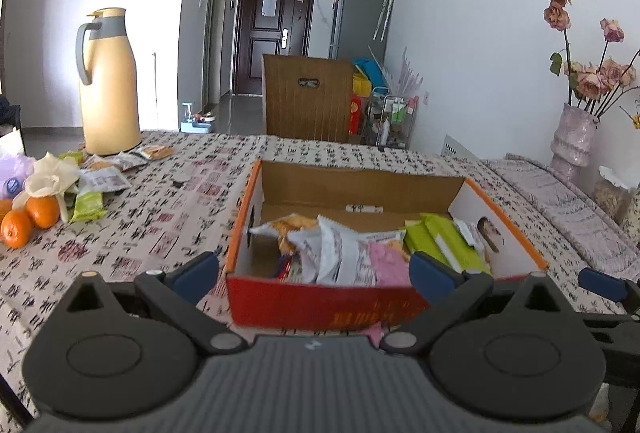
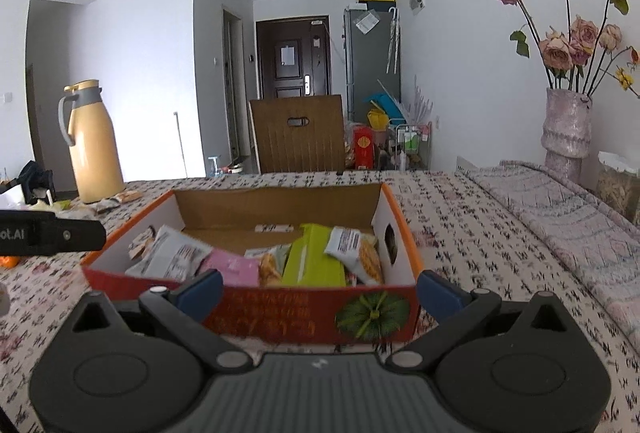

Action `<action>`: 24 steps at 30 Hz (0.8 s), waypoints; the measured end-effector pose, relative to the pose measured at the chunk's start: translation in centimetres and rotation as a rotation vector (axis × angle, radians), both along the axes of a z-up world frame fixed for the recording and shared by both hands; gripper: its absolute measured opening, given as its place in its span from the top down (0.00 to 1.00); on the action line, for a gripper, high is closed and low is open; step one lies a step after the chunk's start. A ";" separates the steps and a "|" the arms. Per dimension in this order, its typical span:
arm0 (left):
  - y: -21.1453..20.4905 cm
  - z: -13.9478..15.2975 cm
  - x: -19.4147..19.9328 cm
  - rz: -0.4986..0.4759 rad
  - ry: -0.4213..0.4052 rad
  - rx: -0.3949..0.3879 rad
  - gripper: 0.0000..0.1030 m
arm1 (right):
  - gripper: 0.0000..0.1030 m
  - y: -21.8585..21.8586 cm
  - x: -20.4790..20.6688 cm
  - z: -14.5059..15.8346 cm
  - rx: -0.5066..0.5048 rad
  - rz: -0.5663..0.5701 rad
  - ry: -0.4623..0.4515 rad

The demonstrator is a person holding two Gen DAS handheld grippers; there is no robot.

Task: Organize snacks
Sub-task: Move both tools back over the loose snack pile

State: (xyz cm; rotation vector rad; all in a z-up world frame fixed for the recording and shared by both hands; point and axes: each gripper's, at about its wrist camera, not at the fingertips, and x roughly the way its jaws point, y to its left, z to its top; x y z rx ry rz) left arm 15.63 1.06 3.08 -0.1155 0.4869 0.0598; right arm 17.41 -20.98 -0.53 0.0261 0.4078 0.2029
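An open red and orange cardboard box (image 1: 320, 303) (image 2: 280, 317) sits on the patterned tablecloth and holds several snack packets: white (image 1: 340, 257), pink (image 1: 386, 267), green (image 1: 448, 243) (image 2: 314, 259). My left gripper (image 1: 316, 271) is open and empty, just in front of the box's near wall. My right gripper (image 2: 320, 291) is open and empty, also at the near wall. More loose snack packets (image 1: 104, 177) lie at the far left by the jug. The right gripper's fingertip (image 1: 600, 283) shows at the left view's right edge.
A yellow thermos jug (image 1: 108, 85) (image 2: 94, 145) stands at the back left. Oranges (image 1: 30, 219) and a white flower (image 1: 52, 175) lie at the left. A pink vase of dried roses (image 1: 572, 137) (image 2: 566, 129) stands at the right. A brown chair back (image 1: 308, 97) is behind the table.
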 end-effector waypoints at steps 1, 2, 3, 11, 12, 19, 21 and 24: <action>0.1 -0.2 -0.3 0.001 0.007 -0.001 0.00 | 0.00 0.0 -0.3 -0.2 -0.001 0.004 0.005; 0.2 -0.4 -0.6 0.002 0.014 -0.002 0.00 | 0.00 0.0 -0.7 -0.3 -0.002 0.008 0.009; 0.3 -0.6 -0.8 0.003 0.021 -0.002 0.00 | 0.00 0.1 -1.0 -0.4 -0.004 0.011 0.014; 1.2 -2.8 -3.0 0.006 0.098 0.009 0.00 | 0.00 0.9 -3.6 -1.9 -0.028 0.057 0.077; 1.3 -3.0 -3.2 0.007 0.104 0.009 0.00 | 0.00 1.0 -3.9 -2.1 -0.031 0.064 0.086; 2.0 -4.2 -5.4 0.013 0.135 0.008 0.00 | 0.00 2.5 -5.9 -3.3 -0.045 0.113 0.135; 2.1 -4.5 -5.8 0.014 0.145 0.009 0.00 | 0.00 2.9 -6.4 -3.6 -0.049 0.127 0.146; 2.4 -4.9 -6.6 0.015 0.156 0.006 0.00 | 0.00 3.7 -7.0 -4.2 -0.059 0.140 0.160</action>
